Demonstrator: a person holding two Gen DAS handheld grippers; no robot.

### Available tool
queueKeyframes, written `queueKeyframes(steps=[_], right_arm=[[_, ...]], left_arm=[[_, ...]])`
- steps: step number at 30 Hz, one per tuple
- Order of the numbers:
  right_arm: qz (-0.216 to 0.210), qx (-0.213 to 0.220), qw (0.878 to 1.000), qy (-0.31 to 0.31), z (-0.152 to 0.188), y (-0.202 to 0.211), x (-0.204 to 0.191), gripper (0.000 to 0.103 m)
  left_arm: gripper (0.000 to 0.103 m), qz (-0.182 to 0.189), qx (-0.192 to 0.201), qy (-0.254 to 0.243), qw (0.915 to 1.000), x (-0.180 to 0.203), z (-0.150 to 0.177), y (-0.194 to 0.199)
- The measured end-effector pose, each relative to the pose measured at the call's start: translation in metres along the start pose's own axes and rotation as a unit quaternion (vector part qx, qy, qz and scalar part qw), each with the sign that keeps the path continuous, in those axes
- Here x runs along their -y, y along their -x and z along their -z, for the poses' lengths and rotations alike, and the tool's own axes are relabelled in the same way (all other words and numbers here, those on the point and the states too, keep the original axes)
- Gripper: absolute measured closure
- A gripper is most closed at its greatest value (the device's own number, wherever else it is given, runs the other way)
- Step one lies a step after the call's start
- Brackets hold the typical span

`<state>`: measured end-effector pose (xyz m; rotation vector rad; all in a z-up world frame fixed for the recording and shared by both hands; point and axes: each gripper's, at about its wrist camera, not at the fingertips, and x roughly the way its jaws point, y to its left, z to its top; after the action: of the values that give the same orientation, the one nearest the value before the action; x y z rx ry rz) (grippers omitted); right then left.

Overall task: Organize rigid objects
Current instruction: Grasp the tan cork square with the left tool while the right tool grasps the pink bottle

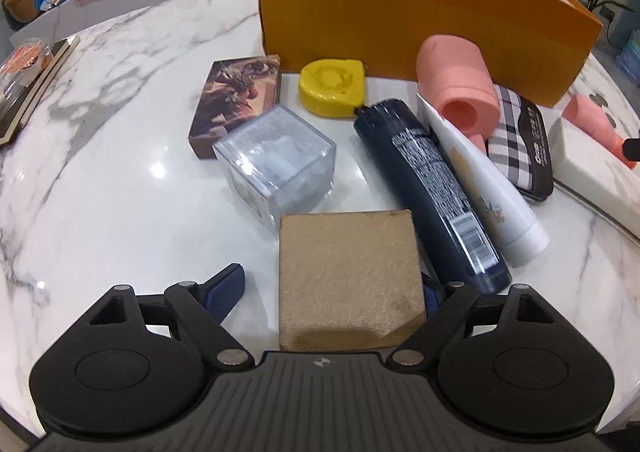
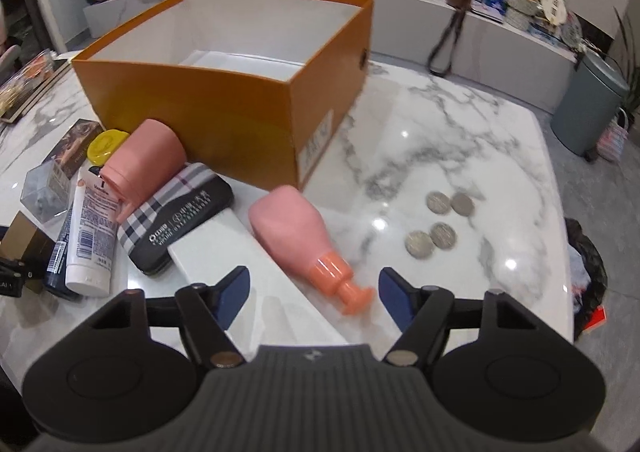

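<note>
My left claw (image 1: 334, 284) is spread around the stiff, light-looking gold textured cardboard box (image 1: 348, 276) at the bench's (image 1: 100, 191) six o'clock, best squeezed across its flat sides; my right claw (image 2: 314, 284) gapes empty.

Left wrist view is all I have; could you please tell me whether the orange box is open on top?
Observer: Yes, the orange box is open-topped, with something white inside.
Operator: Is the right gripper holding anything?
Observer: No, the right gripper is open; the pink bottle lies with its cap between the fingers, ungripped.
Operator: Anything beyond that bottle?
Observer: Four coins lie on the marble table, to its right.
</note>
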<state>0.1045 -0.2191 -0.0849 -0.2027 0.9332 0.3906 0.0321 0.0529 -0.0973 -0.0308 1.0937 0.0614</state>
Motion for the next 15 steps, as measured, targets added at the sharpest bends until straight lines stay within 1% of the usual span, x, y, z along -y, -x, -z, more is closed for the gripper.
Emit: queueKeyframes(steps=[3,8,10,11,12,13,15], right_arm=[[-0.009,0.002,1.000,0.009,-0.006,-0.010,-0.003,0.040],[-0.024,0.006,0.999,0.021,-0.018,-0.025,-0.004,0.042],[-0.032,0.002,0.999,0.016,-0.022,-0.032,0.000,0.044],[-0.036,0.000,0.999,0.012,-0.023,-0.035,0.003,0.045],[-0.041,-0.003,0.999,0.008,-0.024,-0.039,0.005,0.048],[-0.052,-0.005,0.999,0.002,-0.024,-0.042,0.008,0.048],[-0.062,-0.008,0.998,0.001,-0.025,-0.047,0.008,0.048]], left_arm=[[0.007,-0.003,0.008,0.006,0.9999,-0.004,-0.003,-0.001],[0.007,-0.003,0.020,0.007,0.9998,-0.005,-0.004,-0.003],[0.009,0.000,0.033,0.008,0.9994,-0.006,-0.003,-0.004],[0.010,0.001,0.038,0.014,0.9992,-0.007,-0.002,-0.004],[0.011,0.005,0.043,0.021,0.9988,-0.008,-0.001,-0.003],[0.012,0.005,0.044,0.023,0.9988,-0.008,-0.001,-0.003],[0.013,0.002,0.043,0.017,0.9989,-0.007,-0.002,-0.003]])
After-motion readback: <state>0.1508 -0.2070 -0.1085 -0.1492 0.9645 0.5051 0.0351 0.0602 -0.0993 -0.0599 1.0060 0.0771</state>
